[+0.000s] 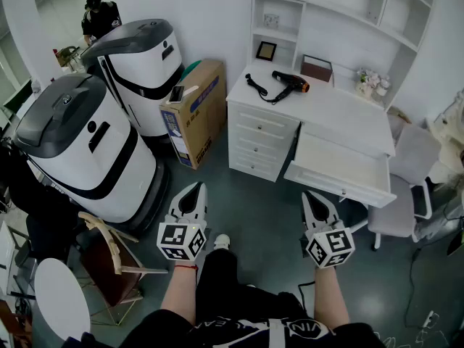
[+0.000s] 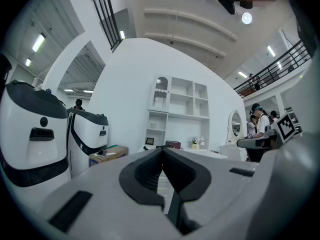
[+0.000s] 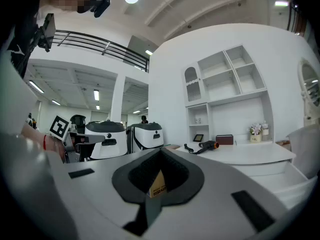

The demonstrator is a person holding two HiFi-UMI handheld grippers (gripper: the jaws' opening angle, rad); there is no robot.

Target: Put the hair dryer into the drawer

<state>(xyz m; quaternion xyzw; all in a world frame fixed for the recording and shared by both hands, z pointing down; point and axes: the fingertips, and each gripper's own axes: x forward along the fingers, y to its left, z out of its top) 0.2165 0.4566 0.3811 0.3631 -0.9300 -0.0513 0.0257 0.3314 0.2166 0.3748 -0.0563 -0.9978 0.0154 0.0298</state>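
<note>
Left gripper [image 1: 196,189], right gripper [image 1: 311,196] closed, empty; hair dryer [image 1: 291,82] on desk [image 1: 348,114]; drawer [image 1: 341,167] open; cardboard box [image 1: 193,111], chair [image 1: 395,209] flanking

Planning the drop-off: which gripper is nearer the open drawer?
Right. The right gripper hangs just before the open drawer; the left gripper is farther off to its left.
</note>
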